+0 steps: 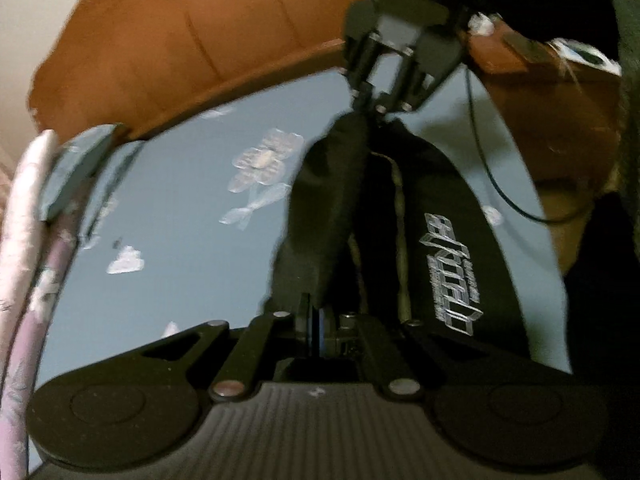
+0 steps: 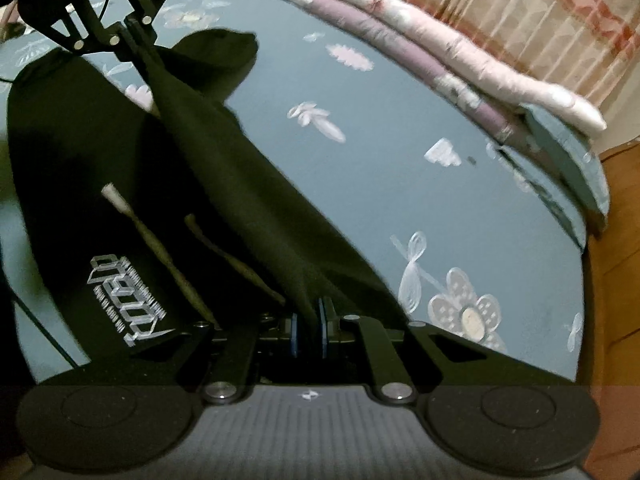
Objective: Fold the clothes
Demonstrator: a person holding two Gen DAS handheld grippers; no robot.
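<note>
Two claws grip one black garment (image 2: 200,168) (white logo, pale drawstrings) stretched taut btwn them above the bed (image 2: 400,184). Left claw (image 1: 316,322) is clenched on one end, right claw (image 2: 308,322) clamps the other end. Blue floral sheet lies bare w/ open room to the bed's edge; folded quilts (image 2: 460,64) line the far side.

The black hooded garment (image 2: 224,184) is soft matt cloth with a glossy white printed logo and woven beige drawstrings (image 2: 160,240); the blue flowered bedsheet (image 2: 400,92) is smooth cloth; the brown floor (image 1: 200,28) looks like polished wood; the black matt gripper (image 2: 308,322) has shiny metal pins.
</note>
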